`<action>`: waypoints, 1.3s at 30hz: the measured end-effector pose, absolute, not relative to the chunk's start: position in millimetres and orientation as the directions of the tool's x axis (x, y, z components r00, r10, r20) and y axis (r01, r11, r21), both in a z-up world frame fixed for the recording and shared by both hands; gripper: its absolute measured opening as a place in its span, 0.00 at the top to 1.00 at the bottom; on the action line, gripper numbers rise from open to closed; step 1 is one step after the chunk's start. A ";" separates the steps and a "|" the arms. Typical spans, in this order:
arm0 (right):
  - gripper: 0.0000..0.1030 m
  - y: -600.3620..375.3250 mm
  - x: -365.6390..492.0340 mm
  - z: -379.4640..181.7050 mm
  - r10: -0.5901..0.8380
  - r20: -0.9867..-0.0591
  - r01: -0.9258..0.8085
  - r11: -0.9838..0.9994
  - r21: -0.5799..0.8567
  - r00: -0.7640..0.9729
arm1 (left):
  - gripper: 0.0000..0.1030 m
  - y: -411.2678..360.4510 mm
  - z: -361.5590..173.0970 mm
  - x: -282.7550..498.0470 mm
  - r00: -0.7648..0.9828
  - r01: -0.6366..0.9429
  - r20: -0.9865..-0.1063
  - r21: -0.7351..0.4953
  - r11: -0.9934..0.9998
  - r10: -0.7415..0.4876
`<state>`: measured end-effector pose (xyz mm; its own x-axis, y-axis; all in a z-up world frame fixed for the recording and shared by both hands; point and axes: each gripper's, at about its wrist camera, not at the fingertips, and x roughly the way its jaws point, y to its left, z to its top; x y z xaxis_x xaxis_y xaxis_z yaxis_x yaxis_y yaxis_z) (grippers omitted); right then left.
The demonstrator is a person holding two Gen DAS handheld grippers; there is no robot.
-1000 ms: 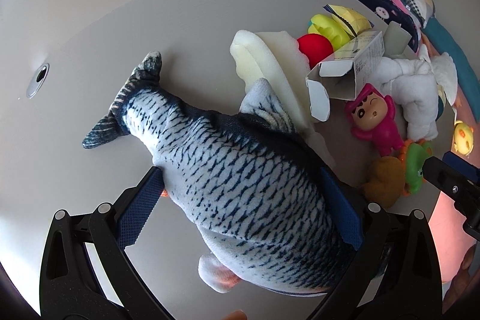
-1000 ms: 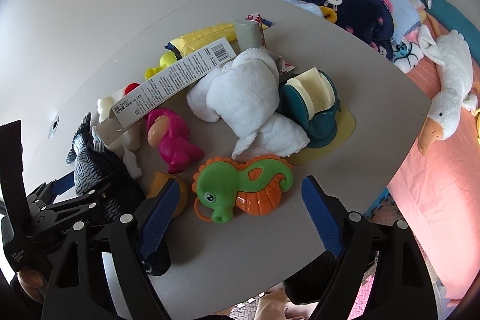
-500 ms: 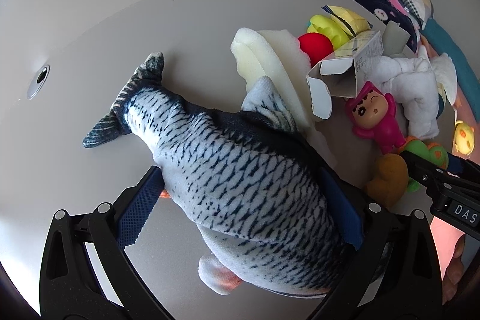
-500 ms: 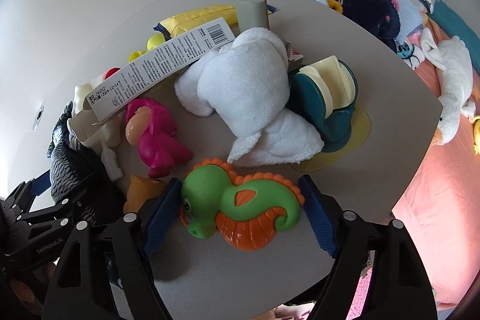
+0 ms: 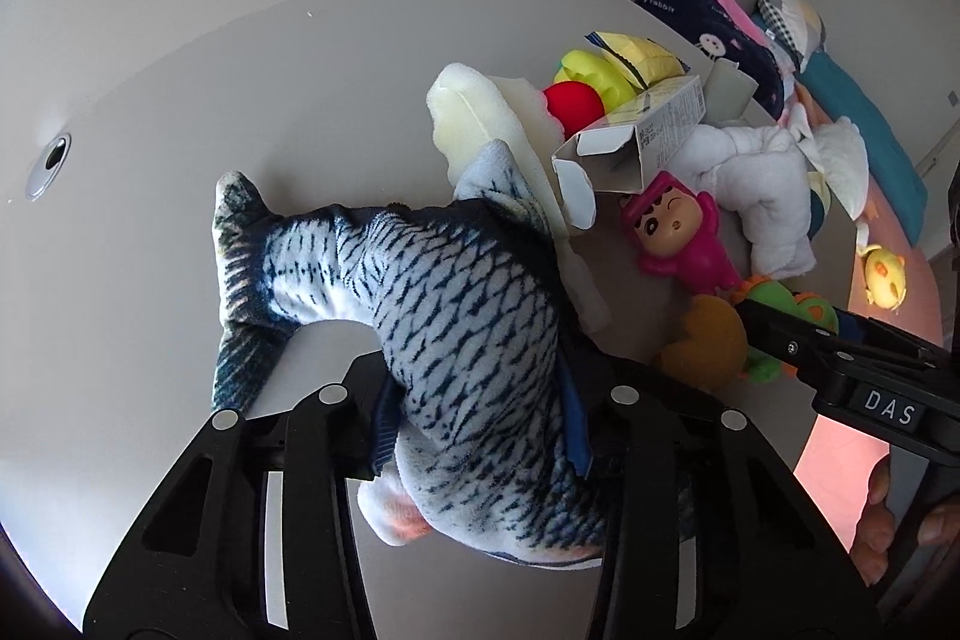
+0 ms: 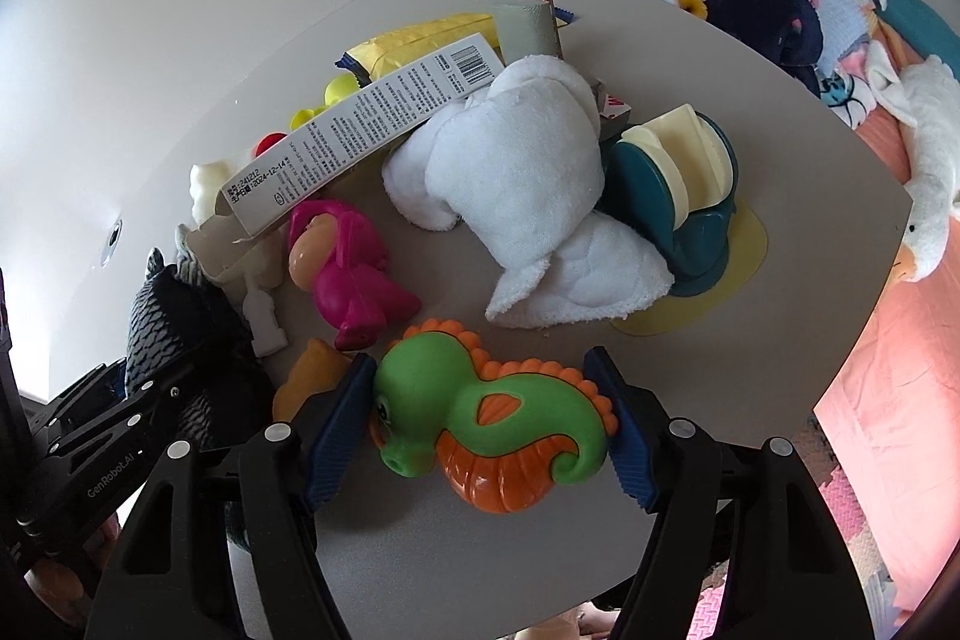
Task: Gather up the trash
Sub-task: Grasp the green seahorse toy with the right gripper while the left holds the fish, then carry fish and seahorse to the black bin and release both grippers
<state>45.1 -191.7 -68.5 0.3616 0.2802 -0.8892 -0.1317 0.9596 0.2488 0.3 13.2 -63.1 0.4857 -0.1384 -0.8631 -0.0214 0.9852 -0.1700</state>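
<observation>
A: Your left hand-held gripper (image 5: 480, 412) has its blue pads clamped on the plush fish (image 5: 456, 340), gripping it mid-body; the tail curls off to the left over the tabletop (image 5: 180, 160).

B: And your right hand-held gripper (image 6: 486, 424)?

A: Its pads sit against both ends of the green and orange seahorse toy (image 6: 486, 430), head at the left pad, curled tail at the right. It looks gripped, lying on the tabletop near the front edge.

B: Where is the trash?

A: Farther in. The long white carton (image 6: 366, 124) with the barcode lies tilted, its torn open end low beside the pink doll (image 6: 348, 268) and its far end propped on the white towel (image 6: 510, 160). Behind the carton you have a yellow snack wrapper (image 6: 420, 40), and past that a grey cardboard tube (image 6: 528, 28) standing against the towel.

B: Anything else around?

A: An orange toy (image 6: 306, 382) is just left of the seahorse, a teal and cream holder (image 6: 678, 196) sits right of the towel, and a plush goose (image 6: 924, 148) lies on the bed beyond the tabletop.
</observation>
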 end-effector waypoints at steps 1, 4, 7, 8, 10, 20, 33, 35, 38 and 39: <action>0.31 -192.6 43.9 -67.5 0.289 -0.887 -0.130 0.957 0.260 0.360 | 0.64 14.3 -61.2 -1.2 0.491 -0.022 -0.858 -0.184 0.983 -0.149; 0.31 -194.6 40.7 -59.4 0.297 -0.876 -0.132 0.955 0.267 0.379 | 0.67 14.4 -51.0 -7.2 0.516 -0.015 -0.841 -0.199 0.980 -0.163; 0.31 -195.3 35.9 -47.9 0.302 -0.861 -0.142 0.953 0.267 0.408 | 0.67 10.6 -35.2 -14.9 0.552 0.002 -0.819 -0.190 0.982 -0.159; 0.31 -195.9 34.3 -43.9 0.304 -0.857 -0.143 0.952 0.269 0.417 | 0.67 9.3 -30.4 -15.7 0.558 0.009 -0.814 -0.186 0.982 -0.159; 0.31 -197.4 30.1 -37.1 0.309 -0.847 -0.146 0.951 0.272 0.433 | 0.67 6.3 -21.1 -19.7 0.572 0.019 -0.804 -0.182 0.983 -0.160; 0.31 -229.6 5.1 -14.4 0.290 -0.816 -0.109 0.956 0.273 0.501 | 0.67 -23.9 -3.0 -27.7 0.584 0.095 -0.788 -0.170 0.981 -0.193; 0.30 -297.3 -39.2 -3.7 0.207 -0.805 0.029 0.963 0.268 0.555 | 0.66 -89.1 3.4 -40.3 0.552 0.244 -0.782 -0.179 0.953 -0.288; 0.30 -308.4 -47.5 -3.4 0.193 -0.805 0.050 0.963 0.265 0.561 | 0.66 -99.8 4.5 -42.3 0.546 0.269 -0.781 -0.180 0.946 -0.304; 0.30 -324.5 -58.1 -2.4 0.169 -0.806 0.083 0.962 0.260 0.567 | 0.66 -118.9 4.9 -44.8 0.533 0.310 -0.781 -0.179 0.934 -0.326; 0.30 -329.6 -61.9 -1.9 0.160 -0.806 0.093 0.962 0.257 0.569 | 0.66 -125.2 4.5 -45.7 0.528 0.324 -0.781 -0.178 0.929 -0.334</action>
